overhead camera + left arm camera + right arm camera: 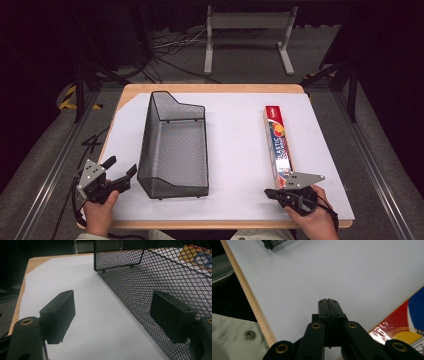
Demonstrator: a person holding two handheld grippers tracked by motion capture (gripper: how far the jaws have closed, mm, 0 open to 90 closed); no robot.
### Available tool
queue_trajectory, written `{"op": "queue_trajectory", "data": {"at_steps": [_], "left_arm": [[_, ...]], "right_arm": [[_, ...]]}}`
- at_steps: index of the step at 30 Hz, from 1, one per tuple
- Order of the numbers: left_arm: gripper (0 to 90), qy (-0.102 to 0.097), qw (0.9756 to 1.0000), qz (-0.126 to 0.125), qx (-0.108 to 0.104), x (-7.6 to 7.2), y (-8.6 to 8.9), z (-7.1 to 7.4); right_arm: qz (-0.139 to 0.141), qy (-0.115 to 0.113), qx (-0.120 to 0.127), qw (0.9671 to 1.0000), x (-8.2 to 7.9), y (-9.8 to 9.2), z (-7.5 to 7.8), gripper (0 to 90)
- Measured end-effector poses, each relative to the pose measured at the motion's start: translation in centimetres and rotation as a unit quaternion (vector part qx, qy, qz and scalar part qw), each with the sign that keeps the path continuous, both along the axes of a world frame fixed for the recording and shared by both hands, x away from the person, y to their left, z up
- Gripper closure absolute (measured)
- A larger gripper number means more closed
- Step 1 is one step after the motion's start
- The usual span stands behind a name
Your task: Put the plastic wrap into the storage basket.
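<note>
The long, narrow cardboard box with the red end and the colourful printed label [278,145] lies flat on the white sheet, its near end just beside my right claw [270,193] and a little to that claw's right; the rest of it runs straight away from the claw toward the far edge. In the right gripper view a corner of that box [402,327] shows close to the right of the jaws, which are pressed flat together with nothing between them, and I cannot tell whether the claw's body touches the box. Ahead of that claw is bare white sheet, and to its left the light wooden edge of the tabletop [249,293]. Across the sheet, well to the left of the right claw, stands the black wire-mesh basket [172,145], long and rectangular with one raised end at the far side. My left claw [122,169] sits just off the basket's near left corner; in the left gripper view its jaws stand wide apart and hold nothing, with the basket's mesh side wall [150,290] just beyond the right-hand jaw and the white sheet running between the two jaws.
</note>
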State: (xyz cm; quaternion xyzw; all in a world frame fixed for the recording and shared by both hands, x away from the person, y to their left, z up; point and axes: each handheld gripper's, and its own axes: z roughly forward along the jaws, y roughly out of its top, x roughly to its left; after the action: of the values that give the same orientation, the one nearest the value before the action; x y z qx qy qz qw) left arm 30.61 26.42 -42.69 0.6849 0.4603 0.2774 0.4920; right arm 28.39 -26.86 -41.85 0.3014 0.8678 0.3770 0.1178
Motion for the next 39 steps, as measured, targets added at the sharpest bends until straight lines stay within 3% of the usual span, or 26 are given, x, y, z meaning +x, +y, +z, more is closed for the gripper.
{"op": "queue_trajectory", "data": {"at_steps": [6,9,12,17,22,27,30,31,33,38,39], "left_arm": [[21.2,-0.001,0.9999,-0.005,0.01,0.0,-0.3,0.0],[21.2,-0.001,1.0,-0.003,0.008,0.0,-0.3,0.0],[21.2,-0.002,1.0,-0.002,0.007,0.0,-0.2,0.0],[21.2,-0.002,1.0,-0.001,0.005,0.0,-0.2,0.0],[21.2,-0.001,1.0,0.0,0.005,0.0,-0.2,0.0],[21.3,0.0,1.0,0.001,0.004,0.2,-0.2,0.0],[21.5,0.001,1.0,0.003,0.004,0.2,-0.2,0.0],[21.5,0.002,1.0,0.003,0.005,0.3,-0.2,0.0],[21.6,0.003,1.0,0.004,0.005,0.3,-0.2,0.0],[21.6,0.004,1.0,0.005,0.004,0.5,-0.4,-0.1],[21.7,0.004,1.0,0.005,0.004,0.5,-0.4,-0.1]], "right_arm": [[-0.01,0.006,-0.011,0.9999,0.0,0.3,-0.1,90.0],[-0.027,-0.001,-0.035,0.999,-0.1,0.3,0.2,90.0],[-0.033,0.008,-0.028,0.999,-0.1,0.0,0.3,90.0],[-0.054,0.018,-0.061,0.9965,-0.3,-0.3,0.7,90.0],[-0.08,0.033,-0.055,0.9947,-0.3,-1.6,0.8,90.0],[-0.127,0.04,-0.06,0.9893,-0.4,-4.0,1.2,90.0],[-0.141,0.041,-0.061,0.9873,-0.5,-4.7,1.3,90.0],[-0.161,0.045,-0.062,0.984,-0.5,-5.5,1.3,90.0],[-0.175,0.047,-0.061,0.9815,-0.5,-6.0,1.4,90.0],[-0.167,0.044,-0.062,0.983,-0.4,-6.0,1.2,90.0],[-0.144,0.042,-0.039,0.9879,-0.2,-5.6,1.4,90.0]]}}
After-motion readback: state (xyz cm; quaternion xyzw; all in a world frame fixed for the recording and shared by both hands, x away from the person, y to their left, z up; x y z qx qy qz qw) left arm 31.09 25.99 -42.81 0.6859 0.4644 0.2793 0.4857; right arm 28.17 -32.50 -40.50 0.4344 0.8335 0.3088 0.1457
